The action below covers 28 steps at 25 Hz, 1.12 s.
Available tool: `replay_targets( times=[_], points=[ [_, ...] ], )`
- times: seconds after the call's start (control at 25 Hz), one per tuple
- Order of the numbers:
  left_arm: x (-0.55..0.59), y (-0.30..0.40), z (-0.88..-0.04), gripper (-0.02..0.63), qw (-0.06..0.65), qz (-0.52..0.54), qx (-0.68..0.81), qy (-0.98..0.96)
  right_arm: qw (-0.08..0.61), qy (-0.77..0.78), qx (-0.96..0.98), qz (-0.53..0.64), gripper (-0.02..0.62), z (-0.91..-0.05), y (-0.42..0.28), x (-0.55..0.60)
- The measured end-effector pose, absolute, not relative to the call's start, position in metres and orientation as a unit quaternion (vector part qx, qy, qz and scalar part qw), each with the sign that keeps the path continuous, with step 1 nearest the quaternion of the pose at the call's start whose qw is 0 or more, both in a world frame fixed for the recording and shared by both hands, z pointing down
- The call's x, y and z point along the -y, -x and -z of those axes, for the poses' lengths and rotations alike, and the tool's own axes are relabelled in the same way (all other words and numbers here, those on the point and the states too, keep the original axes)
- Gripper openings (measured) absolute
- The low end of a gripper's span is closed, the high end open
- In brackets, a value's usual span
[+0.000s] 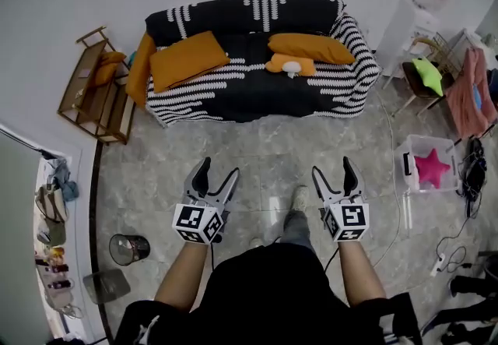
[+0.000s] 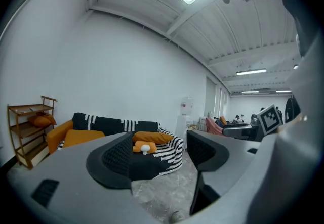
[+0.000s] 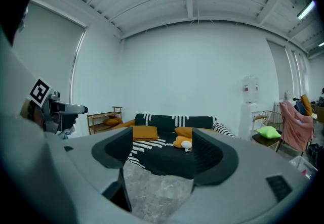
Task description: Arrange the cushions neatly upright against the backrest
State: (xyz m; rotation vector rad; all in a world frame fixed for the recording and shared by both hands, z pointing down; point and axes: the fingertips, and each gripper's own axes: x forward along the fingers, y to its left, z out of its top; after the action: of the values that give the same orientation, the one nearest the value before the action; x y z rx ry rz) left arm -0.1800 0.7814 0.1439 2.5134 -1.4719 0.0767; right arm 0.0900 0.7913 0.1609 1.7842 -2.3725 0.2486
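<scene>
Three orange cushions are lying loose on the seat of the striped sofa (image 1: 257,98), and none is standing against the backrest (image 1: 233,16). The big square cushion (image 1: 189,59) is lying flat and skewed on the left half of the seat. Just beside it, a fourth cushion (image 1: 141,68) is leaning at the left armrest. The long cushion (image 1: 310,47) is lying on the right half, its long axis running left to right along the seat. The small mushroom cushion (image 1: 290,65) is sitting just in front of it, touching it.

All of this is lying straight ahead of you, well apart across the marble floor (image 1: 272,149). Your left gripper (image 1: 219,167) is pointing roughly toward the square cushion and is the nearer one to it. Your right gripper (image 1: 333,167) is lining up with the long cushion and the small one. Both claws are standing spread, with nothing between their pads. As I judge it, you are needing to walk up to the sofa before either claw can reach, taking each cushion with the hand on its own side.
</scene>
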Motion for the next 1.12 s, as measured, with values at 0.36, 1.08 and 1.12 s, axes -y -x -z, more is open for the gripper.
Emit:
replay_targets(
  times=[0.36,1.08,1.12],
  points=[
    [-0.661,0.142,-0.148,0.347,0.111,-0.027,0.518,-0.848,0.063,-0.597,0.796,-0.077,0.365,-0.171,-0.145,-0.657],
    [-0.464,0.058,-0.175,0.324,0.135,-0.048,0.526,-0.839,0.105,-0.577,0.805,-0.087,0.331,-0.199,-0.225,-0.462],
    [-0.456,0.058,-0.18,0.324,0.139,-0.051,0.523,-0.839,0.11,-0.577,0.804,-0.088,0.331,-0.203,-0.223,-0.454]
  ],
)
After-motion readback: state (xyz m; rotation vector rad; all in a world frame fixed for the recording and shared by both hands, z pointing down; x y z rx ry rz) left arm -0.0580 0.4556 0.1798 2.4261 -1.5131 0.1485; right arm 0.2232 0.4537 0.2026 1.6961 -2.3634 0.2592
